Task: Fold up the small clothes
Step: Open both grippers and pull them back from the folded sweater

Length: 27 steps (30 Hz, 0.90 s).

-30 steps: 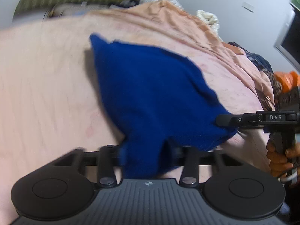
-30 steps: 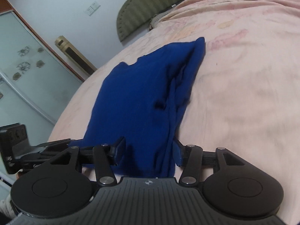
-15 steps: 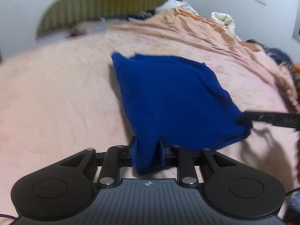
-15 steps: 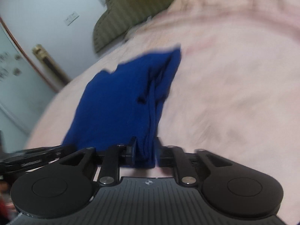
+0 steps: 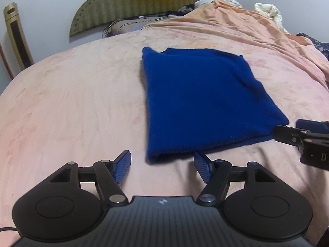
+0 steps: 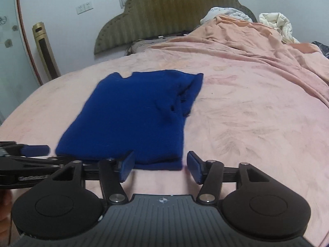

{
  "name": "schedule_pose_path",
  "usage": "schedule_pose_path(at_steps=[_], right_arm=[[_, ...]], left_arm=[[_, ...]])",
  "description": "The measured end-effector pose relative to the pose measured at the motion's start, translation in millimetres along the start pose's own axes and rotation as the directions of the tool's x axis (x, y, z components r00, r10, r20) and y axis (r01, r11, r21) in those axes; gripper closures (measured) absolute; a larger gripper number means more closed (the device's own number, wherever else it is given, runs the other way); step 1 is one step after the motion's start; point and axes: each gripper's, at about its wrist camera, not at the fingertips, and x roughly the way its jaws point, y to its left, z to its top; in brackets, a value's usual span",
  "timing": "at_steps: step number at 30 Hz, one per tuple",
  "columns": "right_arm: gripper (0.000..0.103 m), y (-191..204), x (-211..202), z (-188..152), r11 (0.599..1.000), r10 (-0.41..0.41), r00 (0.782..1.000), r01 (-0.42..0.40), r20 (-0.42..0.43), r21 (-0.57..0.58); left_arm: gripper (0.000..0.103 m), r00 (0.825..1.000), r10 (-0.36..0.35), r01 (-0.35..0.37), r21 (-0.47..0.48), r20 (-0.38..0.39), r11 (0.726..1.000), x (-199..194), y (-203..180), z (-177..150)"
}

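Both grippers, left gripper and right gripper, just released; only right wrist shows blue garment's bunched edge

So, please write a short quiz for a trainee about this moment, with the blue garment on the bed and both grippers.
1. True or false: the left gripper is clamped on the blue garment.
2. Where does the garment lie? A) on the pink bedsheet B) on the floor C) on the headboard
3. Fill in: the jaws of the right gripper are ____.

Key
1. False: its jaws have just been opening and the pads stand apart, clear of the cloth.
2. A
3. open: they have just been opening, and the folded edge lies just ahead of them, unpressed.
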Motion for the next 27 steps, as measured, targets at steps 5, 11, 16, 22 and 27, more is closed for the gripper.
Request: schedule_pose_path(at_steps=[5, 11, 16, 22, 27], right_arm=[[0.033, 12, -13, -8, 0.996, -0.076, 0.997, 0.076, 0.006, -0.055], [0.014, 27, -22, -15, 0.992, -0.091, 0.996, 0.092, 0.019, -0.088], [0.009, 32, -24, -20, 0.995, -0.065, 0.998, 0.064, -0.004, -0.074], [0.004, 37, -25, -22, 0.995, -0.061, 0.998, 0.060, -0.011, -0.081], [0.002, 36, -24, -23, 0.997, -0.050, 0.999, 0.049, -0.015, -0.066]], left_arm=[[0.035, 1.000, 0.022, -0.022, -0.003, 0.013, 1.000, -9, 0, -8], [0.032, 0.999, 0.043, -0.043, -0.009, 0.007, 0.999, -15, 3, -15], [0.030, 0.998, 0.070, -0.070, -0.014, 0.006, 0.997, -18, 6, -20], [0.024, 0.997, 0.076, -0.075, -0.076, 0.012, 0.994, -20, 15, -23], [0.023, 0.997, 0.069, -0.071, -0.077, -0.019, 0.995, -16, 17, -24]])
